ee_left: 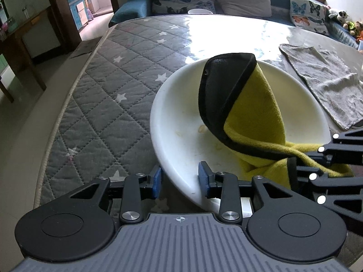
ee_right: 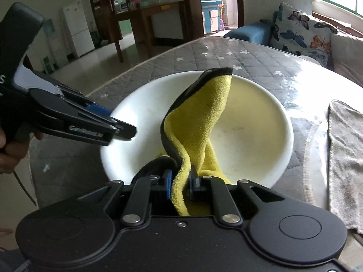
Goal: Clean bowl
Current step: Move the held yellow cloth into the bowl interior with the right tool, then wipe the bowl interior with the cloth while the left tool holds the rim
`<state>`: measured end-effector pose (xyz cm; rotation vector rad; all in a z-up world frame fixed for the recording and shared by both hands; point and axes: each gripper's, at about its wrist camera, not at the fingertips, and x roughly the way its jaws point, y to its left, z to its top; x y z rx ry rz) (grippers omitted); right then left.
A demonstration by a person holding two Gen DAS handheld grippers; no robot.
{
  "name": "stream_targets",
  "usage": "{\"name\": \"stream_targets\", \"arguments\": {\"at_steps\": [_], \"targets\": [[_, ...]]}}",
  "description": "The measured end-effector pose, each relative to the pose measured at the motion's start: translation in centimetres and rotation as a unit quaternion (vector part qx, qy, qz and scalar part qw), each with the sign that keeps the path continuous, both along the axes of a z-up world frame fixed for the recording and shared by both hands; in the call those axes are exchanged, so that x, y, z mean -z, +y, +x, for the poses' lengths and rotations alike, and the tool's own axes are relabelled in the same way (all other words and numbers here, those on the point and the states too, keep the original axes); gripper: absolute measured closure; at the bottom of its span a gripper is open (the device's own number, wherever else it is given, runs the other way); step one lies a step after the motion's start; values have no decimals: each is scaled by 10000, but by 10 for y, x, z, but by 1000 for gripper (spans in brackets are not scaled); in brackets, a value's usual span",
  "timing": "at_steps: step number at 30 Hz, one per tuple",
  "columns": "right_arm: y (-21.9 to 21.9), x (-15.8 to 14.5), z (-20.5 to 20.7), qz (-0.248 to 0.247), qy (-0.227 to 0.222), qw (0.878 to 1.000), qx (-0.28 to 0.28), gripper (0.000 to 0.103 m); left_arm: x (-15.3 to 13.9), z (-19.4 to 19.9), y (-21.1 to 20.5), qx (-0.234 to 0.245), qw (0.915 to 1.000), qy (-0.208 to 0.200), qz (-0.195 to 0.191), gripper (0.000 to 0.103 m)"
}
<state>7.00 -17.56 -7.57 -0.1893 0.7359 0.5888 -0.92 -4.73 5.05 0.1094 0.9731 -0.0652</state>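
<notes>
A: Start nearest. What do the right jaws hold?

B: The right gripper (ee_right: 180, 187) is pinching the yellow cloth (ee_right: 199, 122); the cloth rises straight ahead of its jaws, its long axis running away from them into the white bowl (ee_right: 267, 133).

A: And the left?

B: The left gripper (ee_left: 180, 179) stands spread, straddling the bowl's near rim (ee_left: 181, 181): one blue pad outside the wall, one inside. Whether the pads touch the rim cannot be told.

A: So which is closer to the work?

B: The right one probably wipes; the bowl's floor lies just ahead of and below its jaws. The left likely needs to close to steady the bowl.

A: Room to move?

B: Beyond the bowl the bench (ee_left: 109, 104) is bare. To the right of the jaws lies a grey towel (ee_left: 326, 83), near the bowl's far side, so sweeps seem better kept within the rim.
</notes>
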Motion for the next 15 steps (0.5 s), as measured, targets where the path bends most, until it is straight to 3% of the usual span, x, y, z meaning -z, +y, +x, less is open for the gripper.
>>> {"name": "stream_targets", "arguments": {"at_steps": [15], "targets": [[-2,8,11,-646,-641,9957,164,90,2,1,-1,34,10000,32,-21,64]]}}
